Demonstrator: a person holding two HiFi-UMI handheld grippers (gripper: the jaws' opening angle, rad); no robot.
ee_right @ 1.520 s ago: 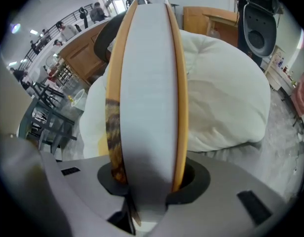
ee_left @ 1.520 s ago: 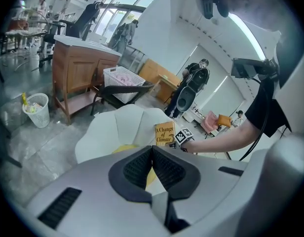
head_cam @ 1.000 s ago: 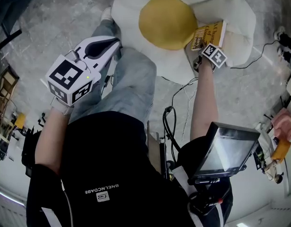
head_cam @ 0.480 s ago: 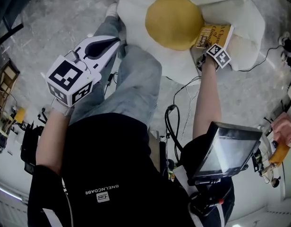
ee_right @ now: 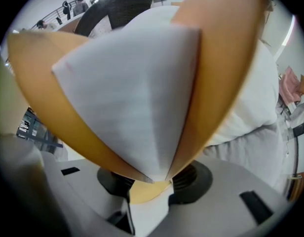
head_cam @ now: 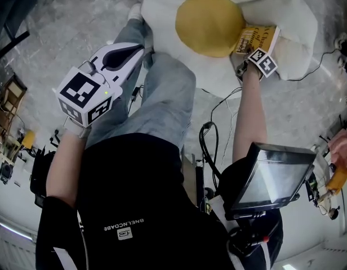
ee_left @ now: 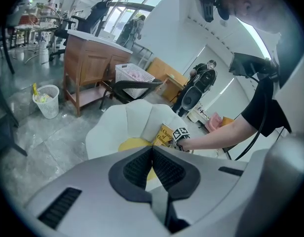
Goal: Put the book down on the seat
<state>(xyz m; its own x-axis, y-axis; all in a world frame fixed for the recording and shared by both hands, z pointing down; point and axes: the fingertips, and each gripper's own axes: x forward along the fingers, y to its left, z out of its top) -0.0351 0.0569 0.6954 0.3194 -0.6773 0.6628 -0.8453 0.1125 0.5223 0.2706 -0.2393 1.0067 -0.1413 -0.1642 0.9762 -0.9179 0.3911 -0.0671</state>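
Observation:
A yellow paperback book lies at the right of the yellow round cushion on the white petal-shaped seat. My right gripper is shut on the book's near corner; in the right gripper view the book fills the frame, its pages fanned out, pinched between the pads. My left gripper hangs above the person's leg, well left of the seat, jaws together with nothing in them. The left gripper view shows its closed gripper, the seat and the book beyond.
Black cables trail over the grey floor in front of the seat. A monitor hangs at the person's right hip. A wooden desk, a white waste basket and a black chair stand behind the seat.
My right gripper has pushed the book a little farther up and right onto the seat beside the yellow cushion. The left gripper has stayed put.

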